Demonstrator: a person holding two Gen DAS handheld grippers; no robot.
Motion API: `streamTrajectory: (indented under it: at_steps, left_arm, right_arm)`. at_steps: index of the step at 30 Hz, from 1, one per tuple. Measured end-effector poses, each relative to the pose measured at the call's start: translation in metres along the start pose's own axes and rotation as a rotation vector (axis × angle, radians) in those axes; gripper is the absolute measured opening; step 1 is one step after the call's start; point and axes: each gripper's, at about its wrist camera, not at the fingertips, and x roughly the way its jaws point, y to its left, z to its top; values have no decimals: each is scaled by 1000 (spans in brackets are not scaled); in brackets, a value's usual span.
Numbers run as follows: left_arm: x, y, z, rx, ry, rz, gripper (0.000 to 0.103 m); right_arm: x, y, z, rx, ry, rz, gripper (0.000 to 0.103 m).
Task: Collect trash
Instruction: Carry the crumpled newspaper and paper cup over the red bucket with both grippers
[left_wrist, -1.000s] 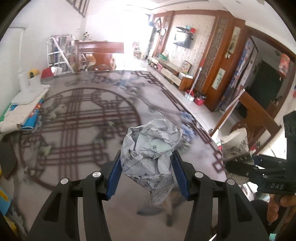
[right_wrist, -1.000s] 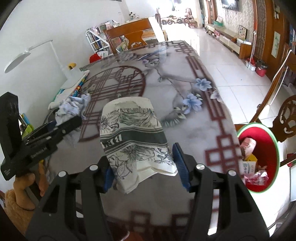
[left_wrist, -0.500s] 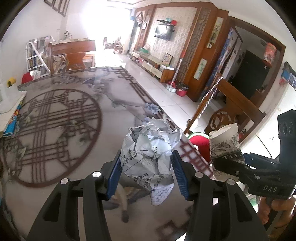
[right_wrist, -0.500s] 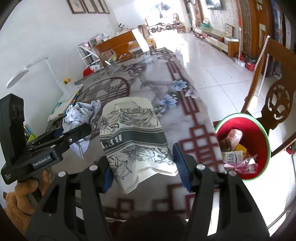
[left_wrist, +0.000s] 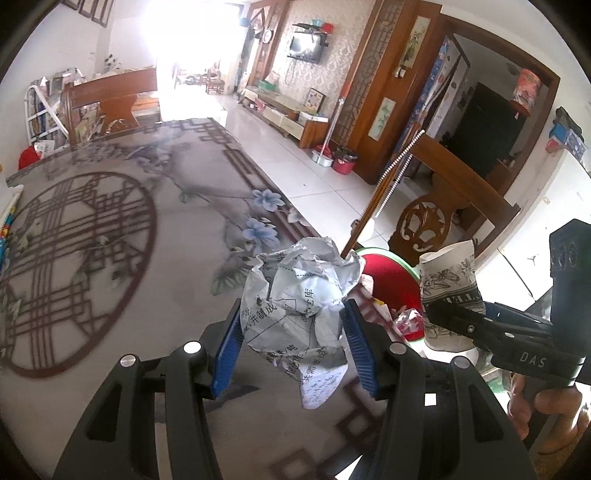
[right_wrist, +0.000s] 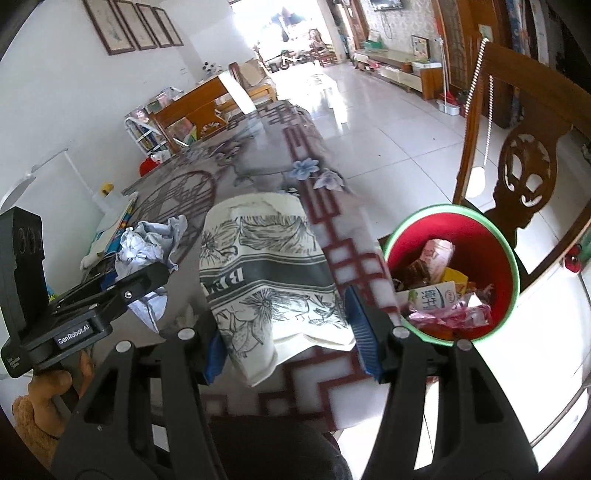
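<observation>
Bin (right_wrist: 511, 258) now nearer vs 1s ago | we're carrying: L gripper (left_wrist: 291, 354) pinching paper wad (left_wrist: 299, 306), R gripper (right_wrist: 288, 332) pinching cup (right_wrist: 266, 273) | drop coming up

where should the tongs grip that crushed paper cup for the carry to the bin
Across the flattened middle of the paper cup, from its two side edges, as the right tongs do now: blue pads on the printed band, open rim pointing away. The walls are already squashed, so the width is stable. The red trash bin sits just right of it beside the table.
</observation>
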Motion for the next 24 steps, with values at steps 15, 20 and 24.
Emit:
streamTrajectory:
  at_steps: [15, 20, 24]
  left_arm:
    - [30, -33, 4, 57, 50, -44, 50]
    - [37, -42, 5, 77, 61, -51, 50]
    - [41, -53, 8, 102, 63, -62, 50]
  right_arm:
    - [2, -36, -7, 76, 4, -24, 56]
    - [-1, -45, -8, 98, -7, -31, 56]
    - [-3, -54, -10, 116, -12, -42, 56]
